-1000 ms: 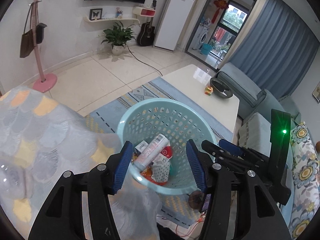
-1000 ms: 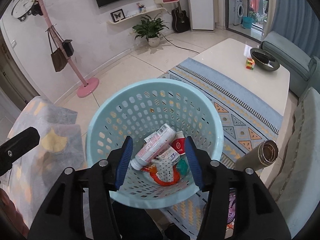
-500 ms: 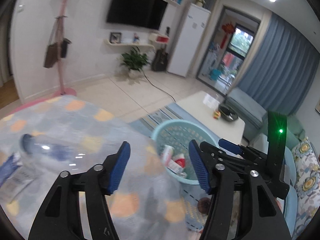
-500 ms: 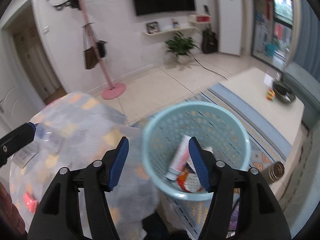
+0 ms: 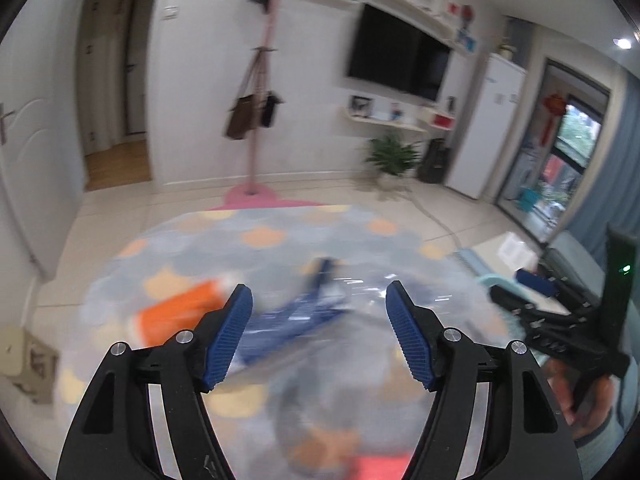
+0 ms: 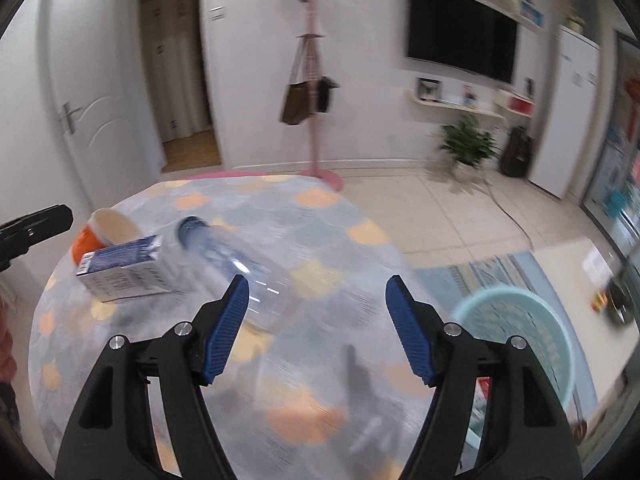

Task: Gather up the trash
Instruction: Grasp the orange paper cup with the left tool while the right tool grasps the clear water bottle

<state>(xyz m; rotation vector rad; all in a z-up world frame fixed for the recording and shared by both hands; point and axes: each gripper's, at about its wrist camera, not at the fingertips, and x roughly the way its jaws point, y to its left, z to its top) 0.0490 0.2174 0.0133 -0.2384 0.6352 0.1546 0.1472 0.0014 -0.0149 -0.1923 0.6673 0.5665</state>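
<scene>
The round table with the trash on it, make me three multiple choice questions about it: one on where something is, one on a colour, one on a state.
1. Where is the carton relative to the clear bottle?
A. In the basket
B. Beside it on the table
C. On the floor

2. What colour is the basket?
A. Light turquoise
B. Red
C. Black

3. How is the right claw?
A. Shut on the bottle
B. Shut on the carton
C. Open, holding nothing

Answers: 1 B, the carton lies just left of the bottle on the patterned tablecloth. 2 A, its perforated wall is pale turquoise. 3 C, the blue pads stand wide apart with only tablecloth between them.
</scene>
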